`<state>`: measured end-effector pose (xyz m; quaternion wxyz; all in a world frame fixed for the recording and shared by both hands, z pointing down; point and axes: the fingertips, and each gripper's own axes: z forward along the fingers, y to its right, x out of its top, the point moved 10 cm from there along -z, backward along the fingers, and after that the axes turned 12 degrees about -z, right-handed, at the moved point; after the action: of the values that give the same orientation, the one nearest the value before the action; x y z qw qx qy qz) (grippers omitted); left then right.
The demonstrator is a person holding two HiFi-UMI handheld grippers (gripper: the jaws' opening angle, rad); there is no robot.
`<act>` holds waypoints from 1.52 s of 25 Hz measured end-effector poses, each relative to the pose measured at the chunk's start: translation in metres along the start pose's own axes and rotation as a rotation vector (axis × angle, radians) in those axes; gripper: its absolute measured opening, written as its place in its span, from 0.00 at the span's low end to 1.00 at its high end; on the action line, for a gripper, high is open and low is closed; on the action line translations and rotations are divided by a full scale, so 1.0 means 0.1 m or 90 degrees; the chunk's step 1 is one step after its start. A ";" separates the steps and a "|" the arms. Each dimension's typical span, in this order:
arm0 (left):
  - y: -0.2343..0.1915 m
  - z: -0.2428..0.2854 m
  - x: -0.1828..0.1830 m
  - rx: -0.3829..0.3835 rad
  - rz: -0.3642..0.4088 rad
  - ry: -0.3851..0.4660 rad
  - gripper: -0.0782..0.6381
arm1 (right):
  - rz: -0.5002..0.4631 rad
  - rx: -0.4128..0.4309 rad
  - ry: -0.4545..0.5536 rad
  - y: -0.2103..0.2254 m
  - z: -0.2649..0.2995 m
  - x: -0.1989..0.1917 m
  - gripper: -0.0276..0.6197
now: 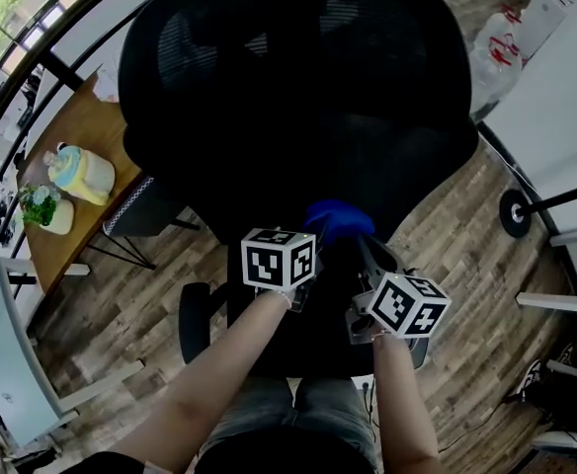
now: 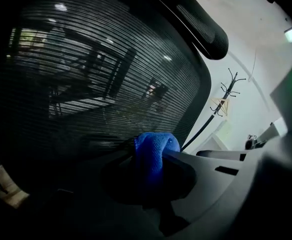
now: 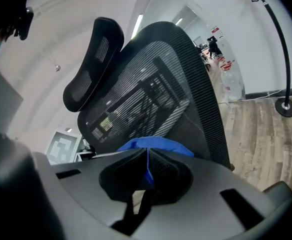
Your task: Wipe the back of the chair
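Observation:
The black mesh chair back [image 1: 298, 77] fills the upper head view, seen from behind and above. A blue cloth [image 1: 338, 219] lies bunched against its lower part. My left gripper [image 1: 313, 237] and my right gripper [image 1: 356, 240] both reach in to the cloth from below; the fingertips are lost in the dark. In the left gripper view the blue cloth [image 2: 154, 151] sits pinched in the left gripper [image 2: 153, 160], pressed to the chair mesh [image 2: 96, 79]. In the right gripper view the right gripper [image 3: 147, 165] is shut on a fold of the cloth [image 3: 153, 146], with the chair back [image 3: 156, 94] and headrest [image 3: 93, 64] just beyond.
A wooden table [image 1: 81, 141] stands at the left with a yellow and blue container [image 1: 81, 174] and a small plant pot [image 1: 43, 207]. A coat stand base [image 1: 514, 213] rests on the wood floor at the right, beside a white wall. The person's legs are below.

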<state>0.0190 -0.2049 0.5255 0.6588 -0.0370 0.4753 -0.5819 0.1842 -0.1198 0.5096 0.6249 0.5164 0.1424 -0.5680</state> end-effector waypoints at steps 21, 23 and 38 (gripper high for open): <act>-0.97 -0.91 0.12 0.076 -0.084 0.084 0.17 | -0.052 0.090 -0.059 -0.89 0.56 -0.19 0.09; -1.08 -1.00 0.13 0.087 -0.094 0.094 0.17 | -0.057 0.099 -0.066 -0.97 0.63 -0.23 0.09; -1.65 -1.55 0.12 0.159 -0.179 0.176 0.17 | -0.082 0.144 -0.097 -1.37 0.88 -0.40 0.09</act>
<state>-0.2067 -0.1891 0.5329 0.4995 0.0588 0.4752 -0.7219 0.0185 -0.1434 0.5118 0.5342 0.5285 0.0623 -0.6568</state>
